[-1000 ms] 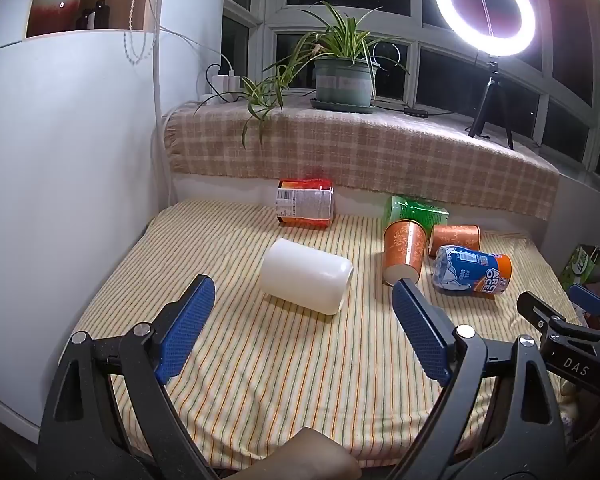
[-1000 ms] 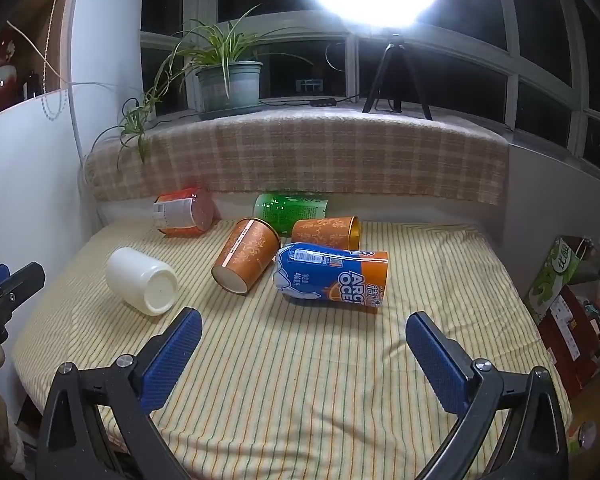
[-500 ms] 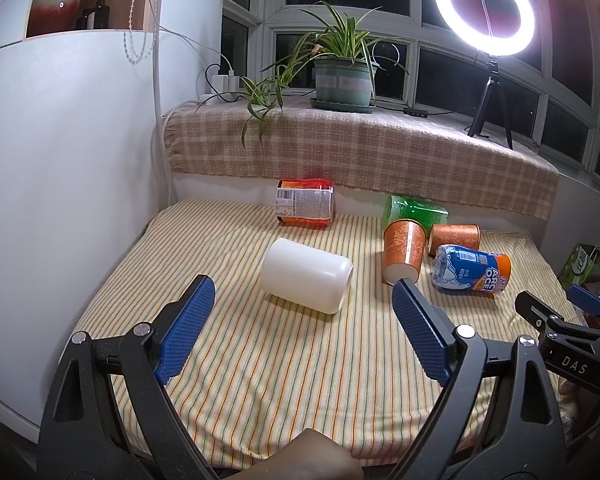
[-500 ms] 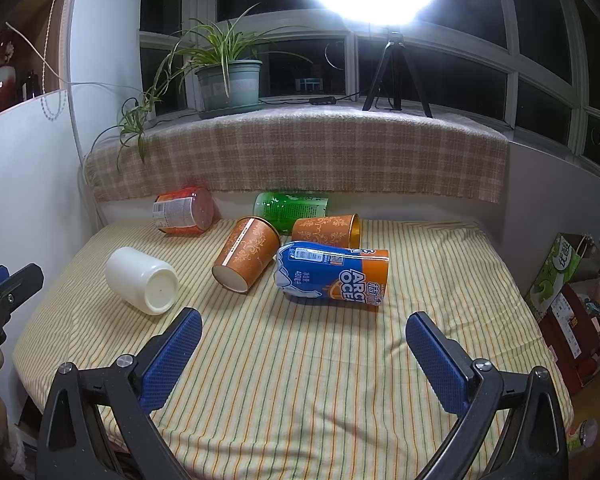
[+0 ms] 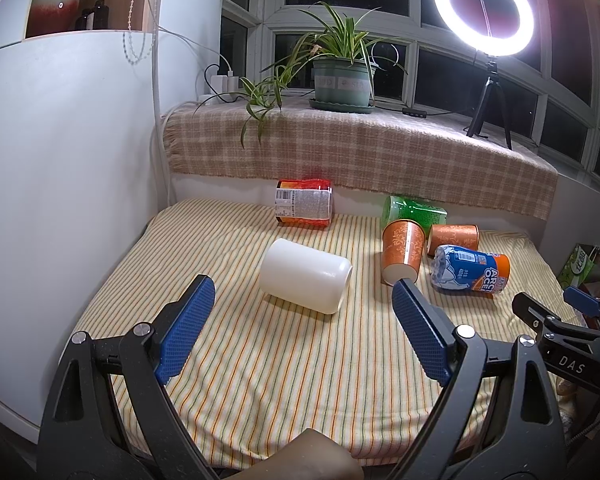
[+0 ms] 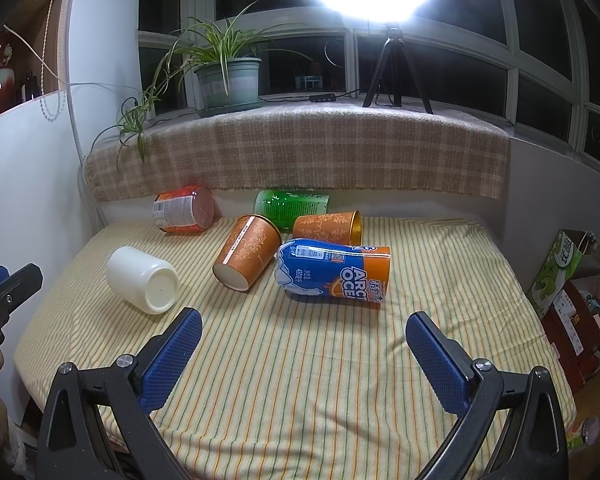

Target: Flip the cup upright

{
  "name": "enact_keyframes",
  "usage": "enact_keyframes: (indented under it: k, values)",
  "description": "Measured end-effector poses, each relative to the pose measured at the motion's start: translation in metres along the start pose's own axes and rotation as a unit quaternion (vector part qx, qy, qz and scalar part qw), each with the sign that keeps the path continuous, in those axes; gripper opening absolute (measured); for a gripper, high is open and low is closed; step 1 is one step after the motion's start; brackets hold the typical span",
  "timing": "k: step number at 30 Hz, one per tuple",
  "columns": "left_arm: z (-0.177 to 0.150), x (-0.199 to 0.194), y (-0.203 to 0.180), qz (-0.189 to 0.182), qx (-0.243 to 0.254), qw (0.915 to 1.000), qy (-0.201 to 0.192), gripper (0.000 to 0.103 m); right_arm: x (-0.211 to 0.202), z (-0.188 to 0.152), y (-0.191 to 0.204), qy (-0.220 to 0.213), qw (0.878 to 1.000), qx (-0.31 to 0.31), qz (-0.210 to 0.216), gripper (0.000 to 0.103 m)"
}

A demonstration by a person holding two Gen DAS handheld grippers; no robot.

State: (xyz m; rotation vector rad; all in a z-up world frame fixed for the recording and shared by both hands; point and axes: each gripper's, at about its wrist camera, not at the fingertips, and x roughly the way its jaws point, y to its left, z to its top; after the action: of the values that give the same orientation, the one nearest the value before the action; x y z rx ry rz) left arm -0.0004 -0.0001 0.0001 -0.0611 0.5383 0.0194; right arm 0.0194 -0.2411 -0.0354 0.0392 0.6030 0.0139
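Note:
Several cups lie on their sides on the striped cloth. A white cup (image 5: 305, 275) lies just ahead of my open, empty left gripper (image 5: 302, 312); its base faces the right wrist view (image 6: 145, 280). An orange patterned cup (image 6: 247, 258) lies at the middle, also in the left wrist view (image 5: 403, 250). A second orange cup (image 6: 327, 227) lies behind it. A blue and orange cup (image 6: 334, 274) lies ahead of my open, empty right gripper (image 6: 302, 344). A green cup (image 6: 290, 208) and a red-orange cup (image 6: 182, 210) lie at the back.
The striped table (image 6: 300, 380) ends at a white wall (image 5: 60, 160) on the left and a checked cloth sill (image 6: 300, 152) at the back. A potted plant (image 5: 342, 80) and a ring light (image 5: 484, 12) stand on the sill. Boxes (image 6: 572, 300) sit off the right edge.
Both grippers stay open and almost still. The views shift only slightly.

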Motion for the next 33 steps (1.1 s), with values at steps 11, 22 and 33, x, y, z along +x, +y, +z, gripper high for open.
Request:
enact_keyframes:
  k: [11, 22, 33]
  values:
    - [0.0, 0.0, 0.0, 0.0, 0.0, 1.0, 0.0, 0.092, 0.0046, -0.0013, -0.0004, 0.006, 1.0, 0.007, 0.008, 0.103]
    - [0.0, 0.0001, 0.0, 0.0, 0.0, 1.0, 0.0, 0.092, 0.0058, -0.0009, -0.0003, 0.011, 1.0, 0.009, 0.012, 0.103]
    - [0.0, 0.0, -0.0001, 0.0, 0.0, 1.0, 0.0, 0.092, 0.0079, -0.0005, -0.0006, 0.013, 1.0, 0.011, 0.015, 0.103]
